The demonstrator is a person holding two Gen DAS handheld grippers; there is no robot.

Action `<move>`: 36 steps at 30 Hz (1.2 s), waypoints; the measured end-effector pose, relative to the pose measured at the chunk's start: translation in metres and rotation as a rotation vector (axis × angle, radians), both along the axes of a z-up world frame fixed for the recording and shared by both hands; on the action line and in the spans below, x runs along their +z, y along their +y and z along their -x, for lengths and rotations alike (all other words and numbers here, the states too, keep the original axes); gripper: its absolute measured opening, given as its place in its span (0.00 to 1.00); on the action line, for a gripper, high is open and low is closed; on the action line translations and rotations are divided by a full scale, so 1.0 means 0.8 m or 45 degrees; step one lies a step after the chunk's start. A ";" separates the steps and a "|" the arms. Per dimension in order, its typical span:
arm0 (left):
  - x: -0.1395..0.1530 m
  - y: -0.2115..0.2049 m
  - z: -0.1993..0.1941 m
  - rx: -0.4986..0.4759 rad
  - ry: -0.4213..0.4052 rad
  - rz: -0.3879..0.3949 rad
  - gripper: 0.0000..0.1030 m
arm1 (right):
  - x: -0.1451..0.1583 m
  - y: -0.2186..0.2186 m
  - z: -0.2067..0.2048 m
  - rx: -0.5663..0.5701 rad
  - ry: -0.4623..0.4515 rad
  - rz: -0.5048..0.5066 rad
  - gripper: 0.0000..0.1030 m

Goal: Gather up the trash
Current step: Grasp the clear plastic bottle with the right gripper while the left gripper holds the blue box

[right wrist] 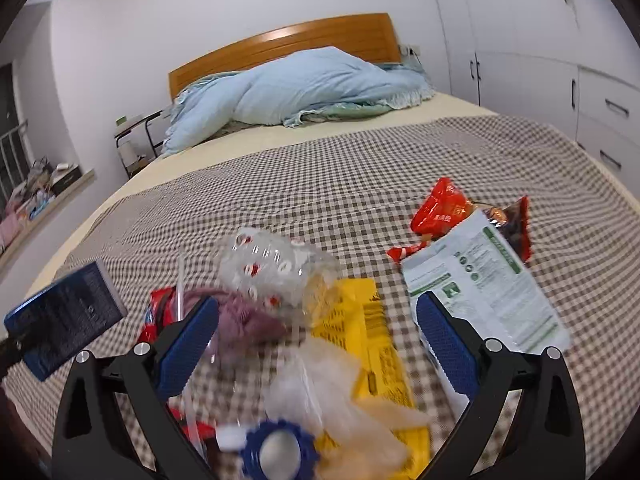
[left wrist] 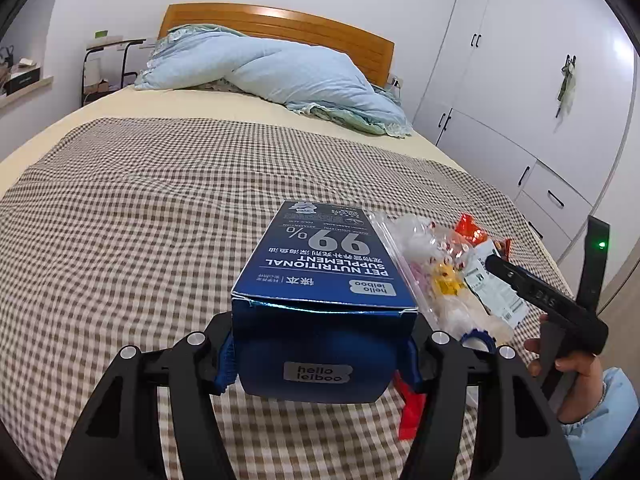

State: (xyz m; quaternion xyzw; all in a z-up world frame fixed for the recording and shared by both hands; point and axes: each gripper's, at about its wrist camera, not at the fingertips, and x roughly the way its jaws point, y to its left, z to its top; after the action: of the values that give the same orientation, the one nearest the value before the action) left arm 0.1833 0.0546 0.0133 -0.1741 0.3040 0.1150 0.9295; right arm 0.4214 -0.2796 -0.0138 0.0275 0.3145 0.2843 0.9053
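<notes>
I am holding the blue box (left wrist: 320,264) in the left gripper (left wrist: 320,356): both pads are pressing its sides, jaws about half spread, the box pointing away over the checked cloth (left wrist: 140,208).

I am keeping the right gripper (right wrist: 316,344) wide open, its blue pads (right wrist: 448,344) gripping nothing. Its jaws are straddling the trash pile on the cloth: a clear bag (right wrist: 280,268) with red and white marks, a purple wad (right wrist: 244,320) near the left pad, a yellow wrapper (right wrist: 372,336), and a blue cap (right wrist: 280,452) nearest the camera. Whether a pad is touching any of it, I cannot tell.

A white leaflet (right wrist: 492,280) is lying just beside the right pad, overlapping a red wrapper (right wrist: 440,208) and a dark wrapper (right wrist: 516,228). Another red wrapper (right wrist: 160,312) is lying left of the pile.

Beyond the cloth, a light blue quilt (left wrist: 280,76) is lying bunched against the headboard (left wrist: 280,24).
</notes>
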 end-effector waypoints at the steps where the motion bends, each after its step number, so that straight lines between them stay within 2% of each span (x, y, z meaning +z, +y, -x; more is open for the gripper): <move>1: 0.000 0.003 -0.002 0.006 -0.003 0.006 0.57 | -0.001 0.003 -0.004 -0.001 0.008 -0.007 0.92; 7: -0.002 0.019 -0.014 0.023 0.001 0.026 0.57 | -0.007 0.012 -0.024 0.003 0.090 -0.061 0.92; 13: -0.005 0.024 -0.019 0.029 -0.003 0.054 0.57 | -0.022 0.010 -0.054 -0.009 0.260 -0.189 0.92; 19: -0.010 0.025 -0.023 0.029 0.008 0.062 0.57 | -0.036 0.021 -0.077 -0.001 0.405 -0.259 0.92; 23: -0.010 0.025 -0.023 0.029 0.008 0.067 0.57 | -0.056 0.025 -0.094 0.034 0.587 -0.359 0.92; 24: -0.009 0.025 -0.023 0.026 0.006 0.070 0.57 | -0.057 0.025 -0.094 0.048 0.601 -0.382 0.91; 25: -0.010 0.025 -0.022 0.024 0.005 0.071 0.57 | -0.055 0.025 -0.091 0.071 0.599 -0.398 0.83; 26: -0.009 0.024 -0.021 0.020 0.004 0.072 0.57 | -0.053 0.026 -0.088 0.098 0.595 -0.398 0.68; 28: -0.009 0.025 -0.020 0.018 0.002 0.075 0.57 | -0.046 0.024 -0.079 0.125 0.584 -0.410 0.67; 31: -0.007 0.026 -0.014 0.020 -0.005 0.080 0.57 | -0.020 0.015 -0.061 0.135 0.472 -0.393 0.67; 36: -0.001 0.026 0.000 0.019 -0.024 0.074 0.58 | 0.035 -0.008 -0.031 0.066 0.260 -0.246 0.67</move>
State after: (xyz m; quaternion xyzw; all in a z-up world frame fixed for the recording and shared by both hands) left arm 0.1832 0.0753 0.0125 -0.2044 0.2971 0.1114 0.9261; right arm 0.4461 -0.2861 0.0140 0.1351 0.3767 0.3323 0.8541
